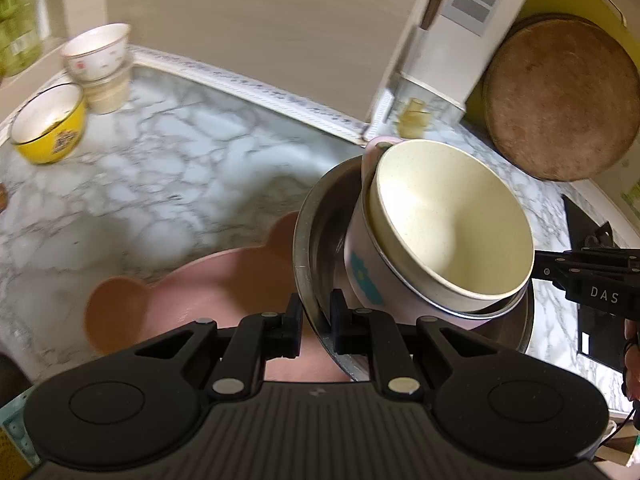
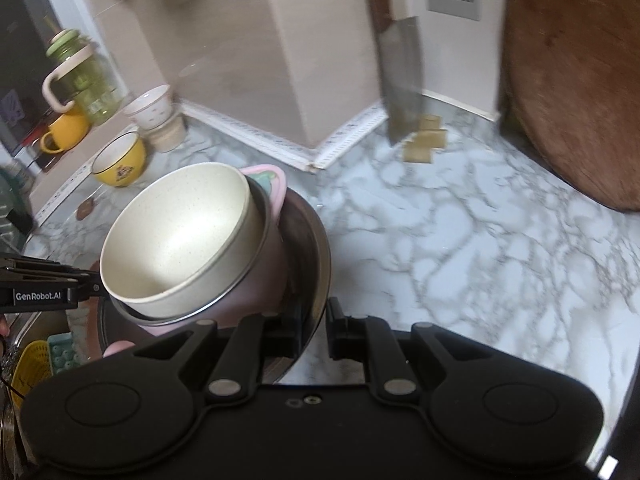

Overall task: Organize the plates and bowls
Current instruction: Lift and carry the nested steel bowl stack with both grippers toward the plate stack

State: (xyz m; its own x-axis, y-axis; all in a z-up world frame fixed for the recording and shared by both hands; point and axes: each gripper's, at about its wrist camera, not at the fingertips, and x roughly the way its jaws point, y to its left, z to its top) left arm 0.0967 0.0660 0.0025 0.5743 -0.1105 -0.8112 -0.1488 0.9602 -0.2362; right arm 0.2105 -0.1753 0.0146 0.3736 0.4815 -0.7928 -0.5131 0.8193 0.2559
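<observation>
I have both grippers, left [image 1: 316,318] and right [image 2: 314,326], pinched on opposite rims of the steel basin [image 1: 306,216], carrying the tilted cream bowl [image 1: 448,232] nested in a pink pot [image 1: 362,276] above the marble counter [image 1: 180,168]. Next I judge it needs a level set-down near the yellow bowl [image 1: 50,122].

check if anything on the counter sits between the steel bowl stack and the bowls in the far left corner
Nothing visible does. The marble counter lies bare between the steel bowl and the yellow bowl and white bowls. A pink bear-eared plate sits below the stack.
</observation>
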